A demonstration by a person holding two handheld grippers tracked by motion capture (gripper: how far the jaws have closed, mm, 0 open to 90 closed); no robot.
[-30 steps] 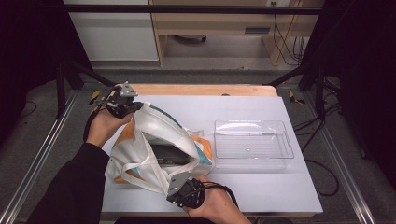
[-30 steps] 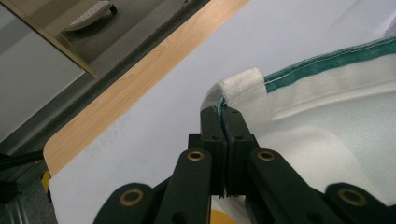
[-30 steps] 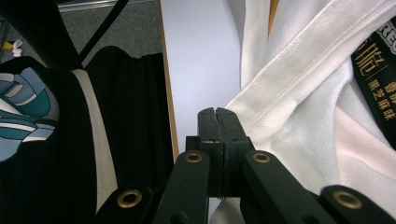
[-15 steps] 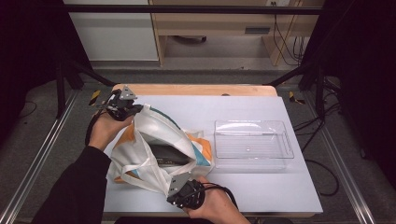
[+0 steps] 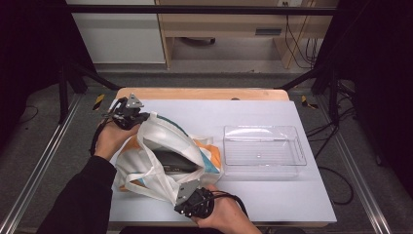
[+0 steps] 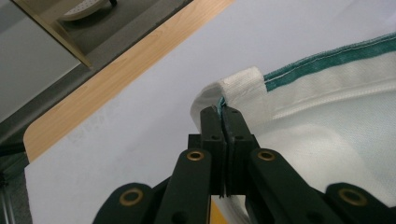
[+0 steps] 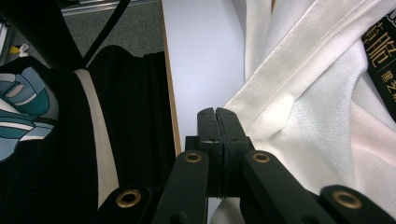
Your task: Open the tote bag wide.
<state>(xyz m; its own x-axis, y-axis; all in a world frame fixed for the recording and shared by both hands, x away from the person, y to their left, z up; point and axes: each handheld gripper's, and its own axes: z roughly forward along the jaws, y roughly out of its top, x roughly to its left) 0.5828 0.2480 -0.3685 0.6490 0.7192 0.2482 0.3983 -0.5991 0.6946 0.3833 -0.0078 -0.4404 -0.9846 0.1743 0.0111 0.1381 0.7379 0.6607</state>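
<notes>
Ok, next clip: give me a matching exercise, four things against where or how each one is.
Things:
1. left gripper
2. right gripper
3. clear plastic tray
4. dark object

States:
A. empty, on the table right of the bag
B. lying inside the open bag
C. shut on the green-trimmed rim of the white tote bag
D. shut on white bag fabric at the table's near edge

Pairs: 1-C, 2-D, 3-A, 4-B

We see a white woven cloth bag (image 5: 160, 141), matt, teal-trimmed, pinched in our matt black plastic left gripper (image 6: 224, 122); beyond, a glossy clear plastic tray (image 5: 264, 151); smooth table (image 5: 253, 114), wood-edged.
</notes>
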